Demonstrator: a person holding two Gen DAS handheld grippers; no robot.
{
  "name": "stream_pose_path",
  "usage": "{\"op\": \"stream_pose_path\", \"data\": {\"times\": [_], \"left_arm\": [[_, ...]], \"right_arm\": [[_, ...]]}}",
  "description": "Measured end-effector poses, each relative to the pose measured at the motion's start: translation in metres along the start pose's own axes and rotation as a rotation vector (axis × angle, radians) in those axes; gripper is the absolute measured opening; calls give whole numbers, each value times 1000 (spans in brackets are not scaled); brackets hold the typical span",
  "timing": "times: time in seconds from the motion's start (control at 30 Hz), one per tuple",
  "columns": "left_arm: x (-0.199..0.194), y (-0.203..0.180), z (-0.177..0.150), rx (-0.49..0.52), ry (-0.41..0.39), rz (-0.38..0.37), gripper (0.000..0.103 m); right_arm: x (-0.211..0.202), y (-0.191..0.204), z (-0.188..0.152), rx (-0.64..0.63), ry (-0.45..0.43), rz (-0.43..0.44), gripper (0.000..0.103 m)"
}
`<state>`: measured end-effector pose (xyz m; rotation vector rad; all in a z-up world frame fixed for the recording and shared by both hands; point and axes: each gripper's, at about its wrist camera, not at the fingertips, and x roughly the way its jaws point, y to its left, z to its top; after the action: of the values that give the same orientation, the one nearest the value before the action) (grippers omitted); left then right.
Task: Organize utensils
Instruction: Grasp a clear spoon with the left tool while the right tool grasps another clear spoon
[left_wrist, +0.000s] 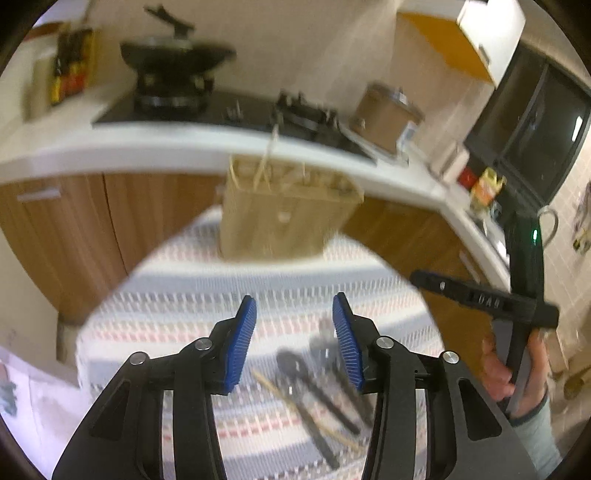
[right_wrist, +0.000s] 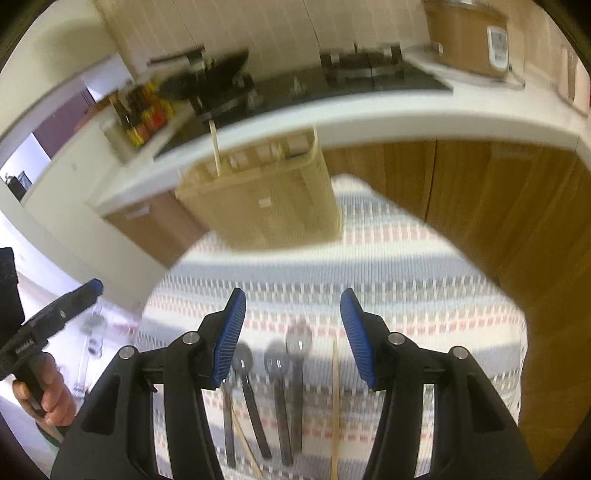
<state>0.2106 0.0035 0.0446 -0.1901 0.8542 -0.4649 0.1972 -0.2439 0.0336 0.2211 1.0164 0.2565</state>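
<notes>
Both tools are released and hold nothing: left tool (left_wrist: 294, 341), right tool (right_wrist: 293, 336). The spoons (right_wrist: 275, 391) and chopsticks (right_wrist: 335, 406) lie low in the frame on the striped desk (right_wrist: 406, 266); the holder (right_wrist: 266, 199) stands above centre. Best take one handle squarely at its middle.

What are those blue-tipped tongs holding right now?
Nothing. Both the left tongs and the right tongs are open and empty, above the spoons lying on the striped cloth.

Each gripper (left_wrist: 294, 339) has black plastic arms, round silver screws and two blue ridged pads (right_wrist: 231, 334). The other tool's black handle has a small green light. The hand (left_wrist: 517, 373) wears a grey sleeve (left_wrist: 535, 432).
</notes>
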Motion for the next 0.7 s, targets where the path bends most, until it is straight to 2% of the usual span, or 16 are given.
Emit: {"op": "stream_pose_path", "data": {"times": [0.23, 0.37, 0.5, 0.57, 0.6, 0.7], "left_arm": [[69, 3, -49, 18, 243, -21, 44], [98, 6, -65, 22, 323, -7, 44], [119, 6, -72, 43, 347, 60, 44], [125, 5, -75, 54, 343, 86, 44], [126, 4, -76, 58, 338, 92, 44], [134, 0, -77, 62, 345, 107, 44]], "right_arm": [[47, -15, -28, 40, 202, 39, 50], [73, -10, -39, 26, 267, 49, 50], [90, 1, -45, -1, 291, 44, 50], [94, 6, -43, -11, 294, 42, 44], [96, 8, -42, -21, 296, 37, 37], [104, 11, -40, -20, 304, 31, 36]]}}
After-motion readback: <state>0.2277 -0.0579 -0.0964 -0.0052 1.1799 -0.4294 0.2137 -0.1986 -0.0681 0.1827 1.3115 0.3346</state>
